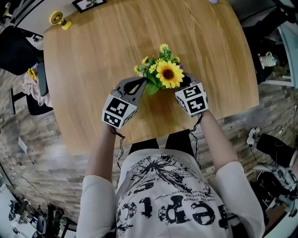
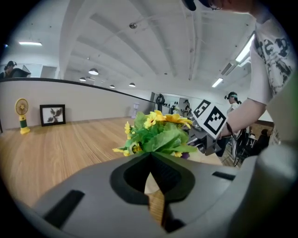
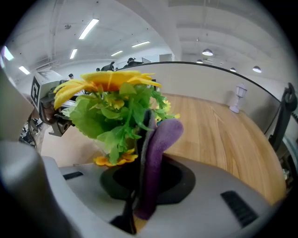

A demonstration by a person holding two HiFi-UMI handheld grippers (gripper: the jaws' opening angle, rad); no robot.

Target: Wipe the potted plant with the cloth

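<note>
The potted plant (image 1: 163,72), a sunflower and small yellow blooms over green leaves, stands mid-table; its pot is hidden by foliage and grippers. My left gripper (image 1: 143,84) is shut, its tips right against the leaves on the plant's left side (image 2: 158,135), with nothing seen between the jaws. My right gripper (image 1: 184,82) is on the plant's right side, shut on a purple cloth (image 3: 157,148) that sticks up between its jaws and rests against the leaves (image 3: 116,114). In the left gripper view the right gripper (image 2: 205,139) shows just behind the plant.
The round wooden table (image 1: 93,51) carries a small yellow fan (image 1: 59,19) and a framed picture (image 1: 88,3) at its far left edge. A white stemmed object (image 3: 239,98) stands far off on the table. A dark chair (image 1: 18,49) is at the left.
</note>
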